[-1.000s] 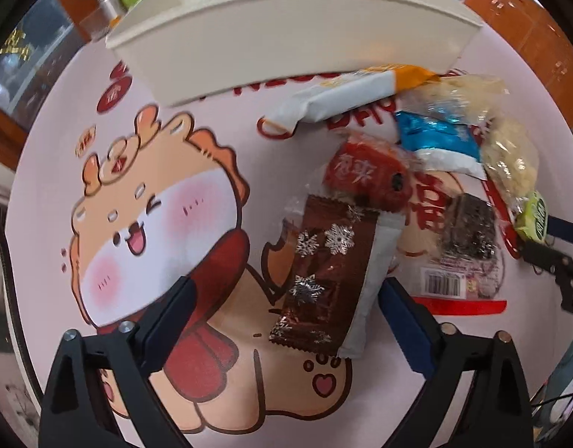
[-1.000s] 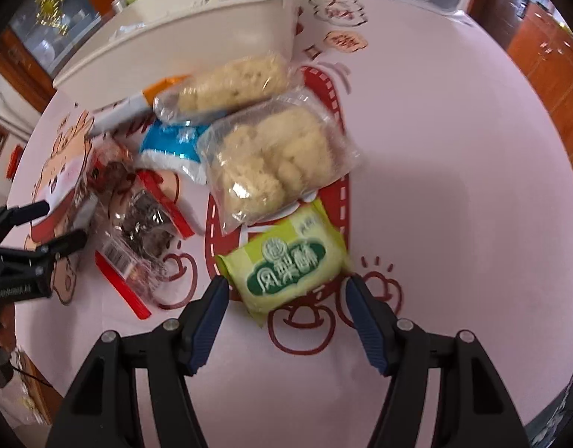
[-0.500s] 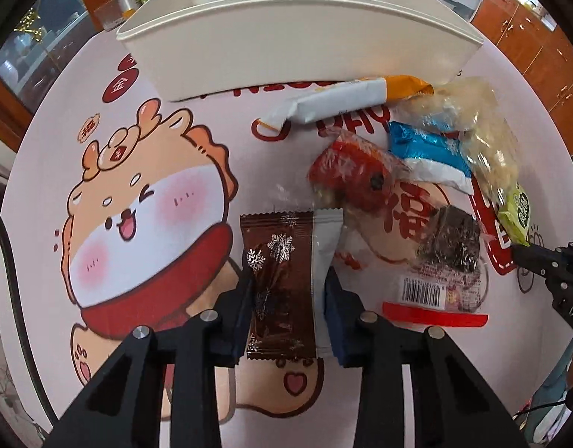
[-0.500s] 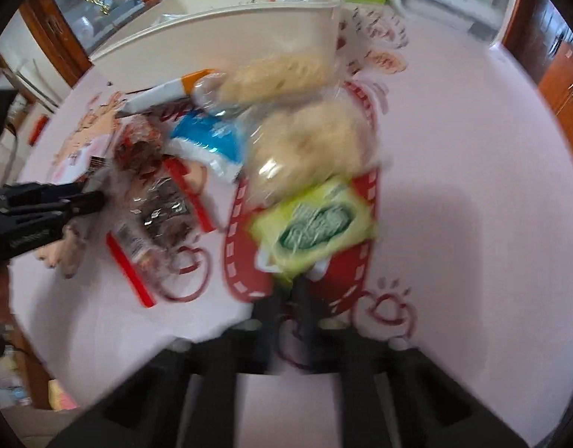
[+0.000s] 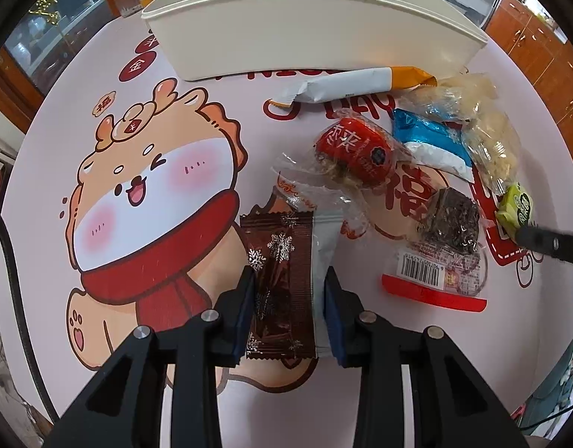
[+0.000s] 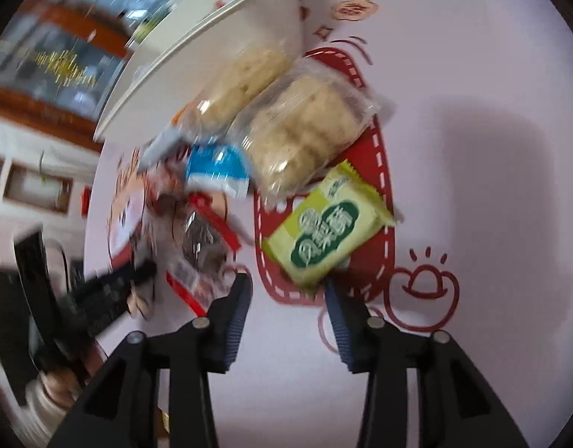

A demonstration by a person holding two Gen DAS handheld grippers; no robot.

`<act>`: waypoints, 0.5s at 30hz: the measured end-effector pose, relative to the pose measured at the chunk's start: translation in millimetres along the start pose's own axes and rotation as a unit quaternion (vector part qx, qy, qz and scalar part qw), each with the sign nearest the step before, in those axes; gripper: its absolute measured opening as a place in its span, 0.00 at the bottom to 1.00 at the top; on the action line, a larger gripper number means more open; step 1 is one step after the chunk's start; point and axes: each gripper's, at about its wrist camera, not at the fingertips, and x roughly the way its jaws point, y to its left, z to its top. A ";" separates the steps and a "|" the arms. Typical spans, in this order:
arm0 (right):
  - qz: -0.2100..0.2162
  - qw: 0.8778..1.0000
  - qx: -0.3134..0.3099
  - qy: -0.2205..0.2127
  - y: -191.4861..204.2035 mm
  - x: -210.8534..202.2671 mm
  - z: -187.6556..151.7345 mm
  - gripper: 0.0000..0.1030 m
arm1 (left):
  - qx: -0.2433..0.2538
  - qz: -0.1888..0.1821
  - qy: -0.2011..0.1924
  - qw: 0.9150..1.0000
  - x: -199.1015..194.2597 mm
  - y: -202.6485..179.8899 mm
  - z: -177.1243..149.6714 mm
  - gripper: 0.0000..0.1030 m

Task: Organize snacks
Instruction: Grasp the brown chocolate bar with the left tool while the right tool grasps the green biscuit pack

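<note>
Already the left gripper (image 5: 288, 311) clenches the brown snowflake wrapper (image 5: 282, 283) between its fingers; the right gripper (image 6: 288, 311) pinches the green pastry packet (image 6: 325, 229); most snacks lie ahead, outside the cream bin (image 5: 308, 33)

Pink cartoon-print tablecloth (image 5: 99, 119); wooden cabinets (image 5: 529, 37) behind; glass tumbler (image 5: 127, 0).

Black jaws — blue pads (image 5: 244, 311), silver screws
</note>
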 end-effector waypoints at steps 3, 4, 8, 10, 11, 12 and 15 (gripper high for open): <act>-0.023 0.999 0.027 -0.007 4.7 2.3 9.3 0.42 | -0.003 0.001 0.000 1.000 -2.1 -0.9 -1.3 0.32; -0.034 0.999 0.030 -0.009 8.2 3.9 12.6 0.42 | -0.004 0.001 0.001 1.000 -2.5 -0.7 -1.2 0.32; -0.080 0.995 0.049 -0.016 19.6 9.7 21.7 0.43 | -0.004 0.001 0.001 1.000 -2.0 0.2 0.3 0.32; -0.083 0.994 0.069 -0.016 22.5 12.5 24.6 0.52 | -0.004 0.001 0.001 1.000 -1.7 0.3 0.6 0.32; -0.083 0.993 0.077 -0.016 23.0 15.9 26.0 0.55 | -0.004 0.001 0.002 1.000 -2.0 0.1 0.4 0.32; -0.082 0.993 0.087 -0.017 23.0 16.5 28.2 0.58 | -0.004 0.001 0.002 1.000 -1.7 0.2 0.6 0.32; -0.077 0.991 0.108 -0.024 22.9 17.1 32.4 0.62 | -0.001 0.000 0.001 1.000 -1.6 0.7 1.3 0.32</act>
